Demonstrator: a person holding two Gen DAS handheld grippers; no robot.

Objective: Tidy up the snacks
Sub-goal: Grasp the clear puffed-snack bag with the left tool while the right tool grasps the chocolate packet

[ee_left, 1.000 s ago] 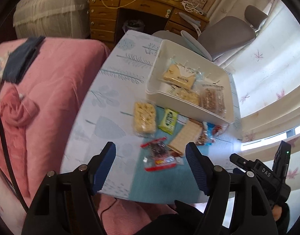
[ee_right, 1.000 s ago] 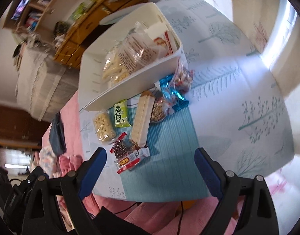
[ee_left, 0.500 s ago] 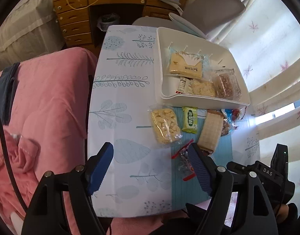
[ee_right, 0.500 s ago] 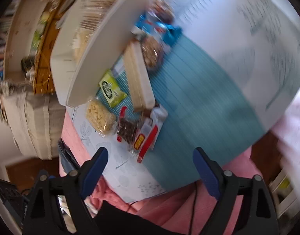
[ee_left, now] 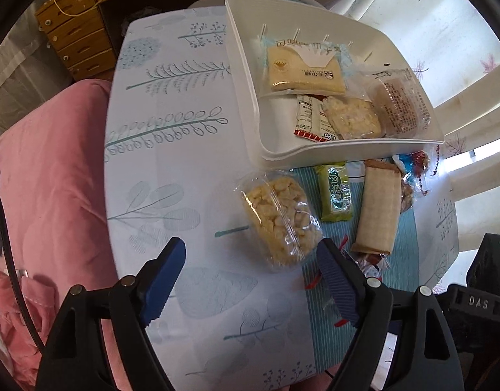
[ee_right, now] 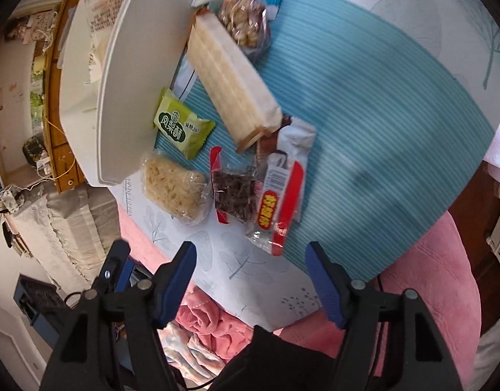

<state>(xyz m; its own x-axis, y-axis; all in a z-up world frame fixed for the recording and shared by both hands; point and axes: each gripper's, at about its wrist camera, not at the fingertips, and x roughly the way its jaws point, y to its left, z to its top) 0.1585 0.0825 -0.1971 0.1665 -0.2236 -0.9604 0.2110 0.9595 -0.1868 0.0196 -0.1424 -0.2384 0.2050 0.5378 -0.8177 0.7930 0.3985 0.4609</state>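
A white bin (ee_left: pixel 250 104) on the table holds several wrapped snacks. In front of it lie a clear pack of pale puffed bites (ee_left: pixel 279 218), a green packet (ee_left: pixel 336 192) and a long tan wafer pack (ee_left: pixel 378 208). My left gripper (ee_left: pixel 251 270) hovers just short of the puffed pack, its jaws opening with nothing between them. In the right wrist view the bin (ee_right: pixel 119 97), puffed pack (ee_right: pixel 175 189), green packet (ee_right: pixel 183 127), wafer pack (ee_right: pixel 230 88), a dark red-edged pack (ee_right: pixel 233 192) and a red-and-white wrapper (ee_right: pixel 279 195) show. My right gripper (ee_right: pixel 251 270) hangs above that wrapper, jaws closing, empty.
A leaf-print cloth (ee_left: pixel 171 169) and a teal striped mat (ee_right: pixel 364 123) cover the table. A pink bed (ee_left: pixel 51 179) borders it on the left; a wooden desk (ee_left: pixel 80 36) and a grey chair stand beyond. A blue packet and a nut bag (ee_right: pixel 246 22) lie by the bin.
Both grippers have dropped closer to the table and rolled. The left now faces the puffed pack; the right sits over the red-and-white wrapper with its jaws narrower than before.
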